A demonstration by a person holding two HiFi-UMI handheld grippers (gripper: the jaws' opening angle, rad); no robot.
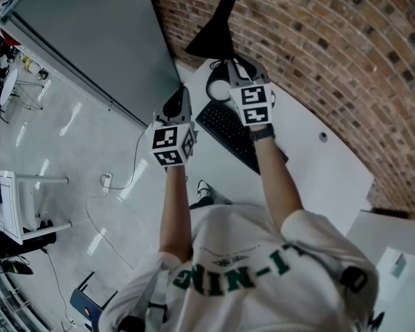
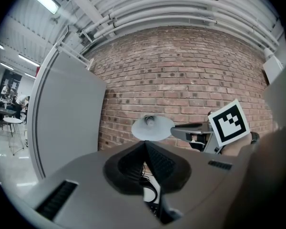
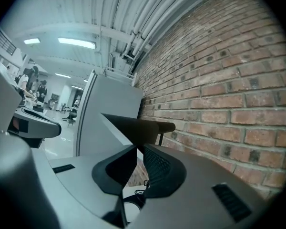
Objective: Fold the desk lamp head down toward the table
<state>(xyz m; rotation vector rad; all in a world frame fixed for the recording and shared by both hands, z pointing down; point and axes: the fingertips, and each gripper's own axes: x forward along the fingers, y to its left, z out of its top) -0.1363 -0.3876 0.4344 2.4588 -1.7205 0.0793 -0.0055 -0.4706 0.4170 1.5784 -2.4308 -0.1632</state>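
Observation:
The desk lamp's black cone-shaped head [image 1: 214, 26] stands high against the brick wall. In the left gripper view it shows from below as a pale disc with the bulb [image 2: 152, 127]. My right gripper [image 1: 226, 62] reaches up to the head's lower rim. In its own view the jaws [image 3: 139, 147] are closed to a thin slit right at the black shade [image 3: 133, 125]. My left gripper [image 1: 178, 99] hangs lower and to the left, apart from the lamp. Its pads meet at the tip [image 2: 145, 144] with nothing between them.
A black keyboard [image 1: 229, 131] lies on the white table [image 1: 318, 178] under my right arm. A white round object [image 1: 218, 88] sits by the lamp's foot. The brick wall [image 1: 318, 40] runs close behind. A grey partition [image 1: 90, 26] stands to the left, with open floor below it.

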